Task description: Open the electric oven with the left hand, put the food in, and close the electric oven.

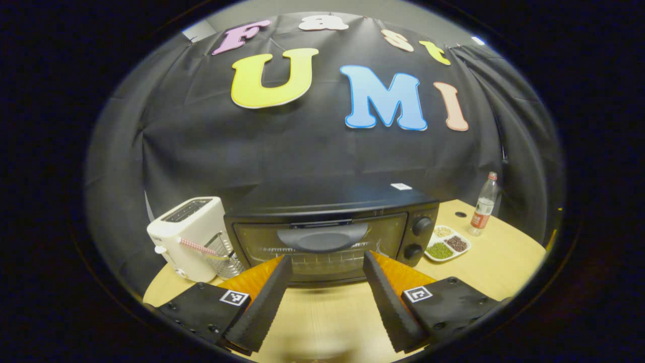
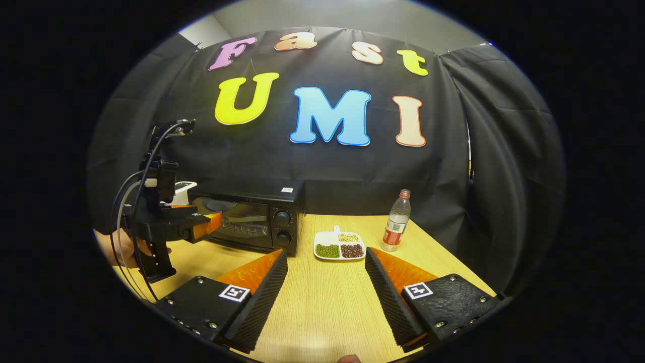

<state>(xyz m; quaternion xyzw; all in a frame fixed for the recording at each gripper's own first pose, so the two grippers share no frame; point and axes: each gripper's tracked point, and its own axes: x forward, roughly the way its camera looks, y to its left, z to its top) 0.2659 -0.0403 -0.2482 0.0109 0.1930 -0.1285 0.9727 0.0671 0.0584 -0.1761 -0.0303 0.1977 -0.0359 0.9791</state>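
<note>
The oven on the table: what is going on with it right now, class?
A person holds the left gripper open in front of the oven, facing its door handle; the door is shut. The right gripper is open and empty above the table, pointing toward the food tray beside the oven.

Black oven (image 1: 322,222), white toaster (image 1: 189,237), red-capped clear bottle (image 1: 484,204), pale wooden table (image 1: 504,257).

Both tongs, left (image 1: 326,262) and right (image 2: 326,257), gape wide, level.
</note>
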